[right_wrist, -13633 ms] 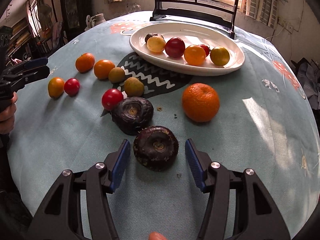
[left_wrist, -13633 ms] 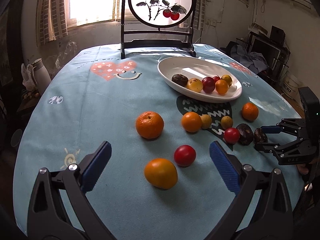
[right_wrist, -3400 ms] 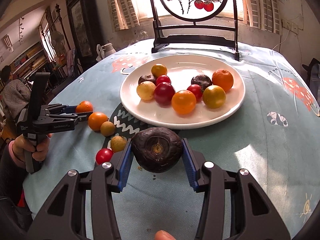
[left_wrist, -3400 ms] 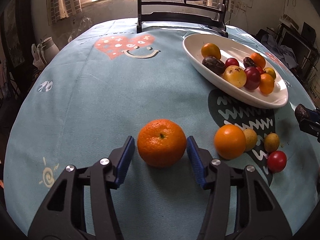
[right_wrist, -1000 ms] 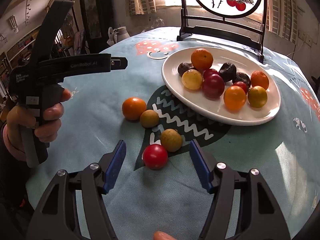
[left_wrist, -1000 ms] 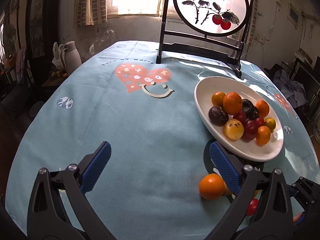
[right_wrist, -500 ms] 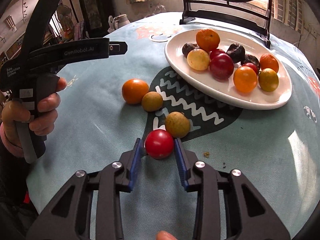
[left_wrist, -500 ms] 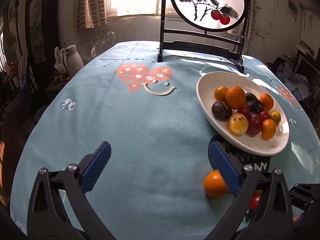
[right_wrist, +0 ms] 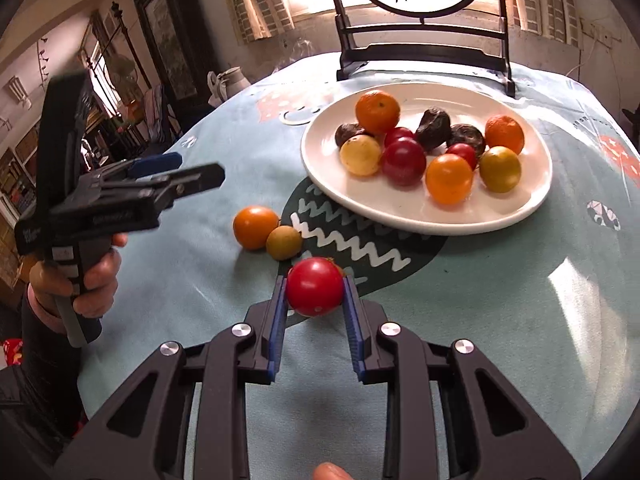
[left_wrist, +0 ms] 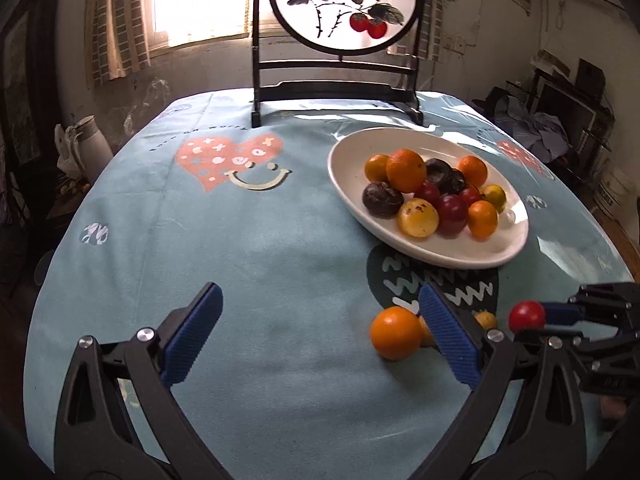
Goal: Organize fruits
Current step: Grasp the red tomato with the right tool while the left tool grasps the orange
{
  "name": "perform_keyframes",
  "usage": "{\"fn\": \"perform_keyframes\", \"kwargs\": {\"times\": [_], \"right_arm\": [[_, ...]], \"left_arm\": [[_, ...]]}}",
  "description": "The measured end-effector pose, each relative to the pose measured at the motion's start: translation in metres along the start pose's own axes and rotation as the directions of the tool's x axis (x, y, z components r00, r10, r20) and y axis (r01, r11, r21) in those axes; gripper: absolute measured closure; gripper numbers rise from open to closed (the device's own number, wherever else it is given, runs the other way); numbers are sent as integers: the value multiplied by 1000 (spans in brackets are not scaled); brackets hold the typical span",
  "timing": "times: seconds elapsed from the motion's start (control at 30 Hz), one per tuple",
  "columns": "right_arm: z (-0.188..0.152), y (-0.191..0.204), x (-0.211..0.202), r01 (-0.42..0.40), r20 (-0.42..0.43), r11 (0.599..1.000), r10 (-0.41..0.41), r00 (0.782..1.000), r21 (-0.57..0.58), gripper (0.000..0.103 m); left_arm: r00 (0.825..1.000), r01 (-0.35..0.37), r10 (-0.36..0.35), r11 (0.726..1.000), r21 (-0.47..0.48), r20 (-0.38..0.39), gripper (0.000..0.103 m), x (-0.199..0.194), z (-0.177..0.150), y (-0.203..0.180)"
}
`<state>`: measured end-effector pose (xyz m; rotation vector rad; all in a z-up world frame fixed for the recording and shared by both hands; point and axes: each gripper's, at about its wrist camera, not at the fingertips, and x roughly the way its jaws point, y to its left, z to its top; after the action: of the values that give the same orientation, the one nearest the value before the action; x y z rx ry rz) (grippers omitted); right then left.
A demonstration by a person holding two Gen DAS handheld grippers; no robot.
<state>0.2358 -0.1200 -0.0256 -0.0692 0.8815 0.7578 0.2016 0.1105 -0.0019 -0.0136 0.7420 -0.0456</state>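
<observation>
My right gripper [right_wrist: 315, 294] is shut on a red tomato [right_wrist: 315, 287] and holds it above the cloth; both also show in the left wrist view [left_wrist: 526, 316]. A white plate [right_wrist: 516, 208] holds several oranges, tomatoes, yellow and dark fruits. An orange [right_wrist: 255, 227] and a brownish-yellow fruit [right_wrist: 284, 242] lie on the cloth left of the tomato. My left gripper [left_wrist: 320, 334] is open and empty above the table; the orange [left_wrist: 395, 333] lies just left of its right finger [left_wrist: 448, 336]. Another small yellow fruit [left_wrist: 485, 319] lies partly hidden behind that finger.
A round painted screen on a black stand [left_wrist: 340, 92] stands at the table's far edge. The plate [left_wrist: 344, 184] sits right of centre. A white jug [left_wrist: 86, 148] stands off the table at left. The blue cloth [left_wrist: 200, 240] has a heart print.
My right gripper has lifted the red tomato off the cloth and tilted up toward the plate. My left gripper has drifted a little, still open.
</observation>
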Motion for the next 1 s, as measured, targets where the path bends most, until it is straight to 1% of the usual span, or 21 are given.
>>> {"fn": "perform_keyframes", "kwargs": {"times": [0.07, 0.1, 0.13, 0.17, 0.2, 0.23, 0.33, 0.53, 0.77, 0.87, 0.9, 1.0], "right_arm": [[1, -5, -2, 5, 8, 1000, -5, 1000, 23, 75], [1, -7, -3, 9, 11, 1000, -9, 1000, 29, 75], [1, -7, -3, 15, 13, 999, -15, 1000, 32, 75], [1, -7, -3, 20, 15, 999, -21, 1000, 30, 75], [1, -7, -3, 23, 18, 999, -23, 1000, 29, 75], [1, -7, -4, 24, 19, 999, -24, 1000, 28, 75], [1, -7, -4, 24, 19, 999, -25, 1000, 28, 75], [0, -7, -5, 23, 16, 999, -23, 1000, 31, 75], [0, -7, -5, 26, 18, 999, -27, 999, 30, 75], [0, -7, -5, 29, 18, 999, -29, 999, 29, 75], [0, -7, -5, 29, 17, 999, -30, 999, 29, 75], [0, -7, -5, 29, 18, 999, -30, 999, 29, 75]], "left_arm": [[1000, 9, -10, 997, 73, 8, 8, -1, -8, -11], [999, 32, -32, 995, 89, -6, 16, 1, -12, -13], [998, 66, -64, 994, 91, -29, 26, 4, -15, -14], [994, 98, -94, 991, 86, -52, 31, 7, -17, -15], [991, 117, -112, 990, 82, -69, 39, 11, -18, -16], [990, 123, -116, 989, 82, -79, 45, 13, -19, -17], [987, 141, -133, 986, 86, -93, 50, 17, -21, -20], [985, 159, -149, 980, 120, -84, 50, 19, -20, -29], [977, 176, -162, 980, 97, -139, 50, 36, -21, -28], [975, 188, -176, 979, 77, -139, 50, 38, -20, -25], [973, 194, -183, 978, 71, -140, 52, 38, -20, -24], [964, 230, -219, 972, 57, -152, 64, 38, -21, -24]]}}
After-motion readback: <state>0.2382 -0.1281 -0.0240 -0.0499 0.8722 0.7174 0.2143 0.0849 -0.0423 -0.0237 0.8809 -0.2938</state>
